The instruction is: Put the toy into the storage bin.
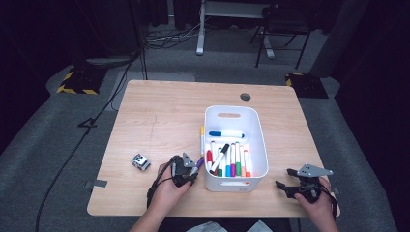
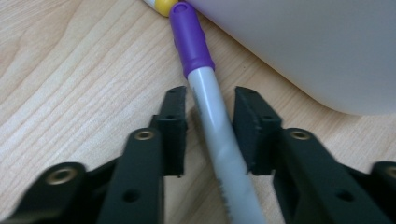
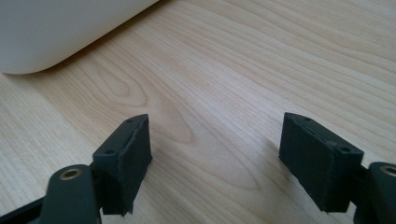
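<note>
left gripper (image 2: pixel 209 135) has its jaws narrowed round a grey-barrelled marker with a purple cap (image 2: pixel 212 121); a thin gap shows on either side, so the pads are not seen pressing. marker lies on the light wooden table (image 1: pixel 159 116) near its front edge, cap end just beside the white plastic bin (image 1: pixel 258 140) wall and touching a yellow-capped marker (image 2: pixel 161 5).

risk: the barrel sits slanted between the jaws, so it could twist or roll out on the lift. the cap could also catch on the bin wall or nudge the yellow one.

right gripper (image 3: pixel 215 158) rests by the front right corner, jaws wide, nothing between them. bin holds many coloured markers (image 1: pixel 227 162). small grey block (image 1: pixel 140 162) lies to the left, well apart.
</note>
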Motion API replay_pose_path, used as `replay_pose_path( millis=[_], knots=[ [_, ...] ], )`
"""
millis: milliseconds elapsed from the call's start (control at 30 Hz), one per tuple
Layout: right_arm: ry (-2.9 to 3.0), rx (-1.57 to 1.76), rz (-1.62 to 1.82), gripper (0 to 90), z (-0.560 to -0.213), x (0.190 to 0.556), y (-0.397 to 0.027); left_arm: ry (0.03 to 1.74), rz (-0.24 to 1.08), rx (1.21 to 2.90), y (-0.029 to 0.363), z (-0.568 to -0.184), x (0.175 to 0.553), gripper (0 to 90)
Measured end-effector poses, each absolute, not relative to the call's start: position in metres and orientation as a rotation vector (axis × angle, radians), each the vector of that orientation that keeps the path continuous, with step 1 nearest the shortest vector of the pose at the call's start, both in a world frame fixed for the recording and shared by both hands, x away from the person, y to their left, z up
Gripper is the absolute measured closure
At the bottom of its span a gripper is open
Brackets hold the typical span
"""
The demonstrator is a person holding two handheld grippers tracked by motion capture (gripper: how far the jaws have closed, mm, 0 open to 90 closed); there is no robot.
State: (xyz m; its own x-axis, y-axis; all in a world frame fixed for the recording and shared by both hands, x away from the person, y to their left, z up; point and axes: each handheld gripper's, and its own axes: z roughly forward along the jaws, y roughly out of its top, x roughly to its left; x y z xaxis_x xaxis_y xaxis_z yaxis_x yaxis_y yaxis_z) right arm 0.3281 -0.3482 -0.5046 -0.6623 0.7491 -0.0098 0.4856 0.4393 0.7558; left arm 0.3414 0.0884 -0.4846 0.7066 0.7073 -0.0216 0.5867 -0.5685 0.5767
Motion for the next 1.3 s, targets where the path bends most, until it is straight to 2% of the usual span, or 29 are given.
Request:
replay_pose_path(
  millis=[167,533,1200,1300],
  knots=[
    [2.363,1.043,1.062,25.3,-0.504,0.326,-0.349,1.005,0.305,2.365,0.093,-0.483,0.343,76.0],
    [2.361,1.049,1.063,25.3,-0.504,0.325,-0.35,0.984,0.274,2.307,0.109,-0.477,0.345,76.3],
    [2.358,1.057,1.07,25.3,-0.504,0.325,-0.349,0.919,0.259,2.193,0.136,-0.413,0.336,76.3],
    [2.365,1.046,1.069,25.3,-0.504,0.326,-0.349,0.897,0.308,2.182,0.142,-0.397,0.337,76.3]
  ],
)
